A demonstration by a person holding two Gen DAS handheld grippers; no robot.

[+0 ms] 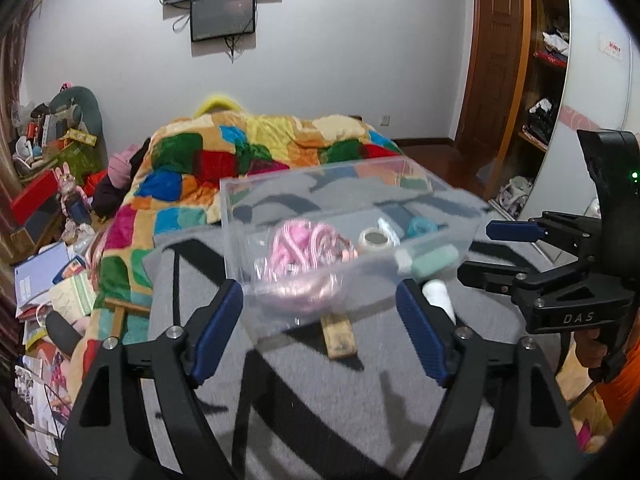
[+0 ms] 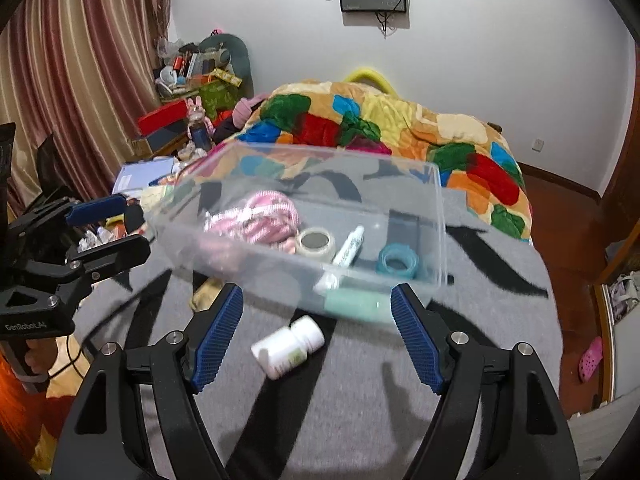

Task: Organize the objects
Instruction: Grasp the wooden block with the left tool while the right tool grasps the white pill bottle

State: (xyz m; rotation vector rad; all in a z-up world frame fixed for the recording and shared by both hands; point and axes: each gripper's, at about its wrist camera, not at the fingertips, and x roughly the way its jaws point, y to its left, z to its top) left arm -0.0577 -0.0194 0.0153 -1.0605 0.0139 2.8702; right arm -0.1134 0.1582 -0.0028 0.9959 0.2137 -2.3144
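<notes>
- Just outside the clear plastic bin [image 2: 438, 240], on the grey blanket [image 2: 360, 420], lies a white pill bottle [image 2: 288, 346].
- Right gripper [image 2: 316, 334] gapes empty over it; left gripper [image 1: 320, 312] likewise spread, holding nothing.
- Bottle looks light, rigid, slick, likely to roll: pinch across its body.

1. Location type: home bedroom.
2. Ahead of the tool: bed with a patchwork quilt [image 1: 256, 152].
3. Beyond it: wall-mounted screen [image 1: 222, 16].
4. To the left: striped curtains [image 2: 72, 72] and cluttered shelf [image 2: 192, 72].
5. To the right: open wardrobe [image 1: 546, 80] holding clothes.
</notes>
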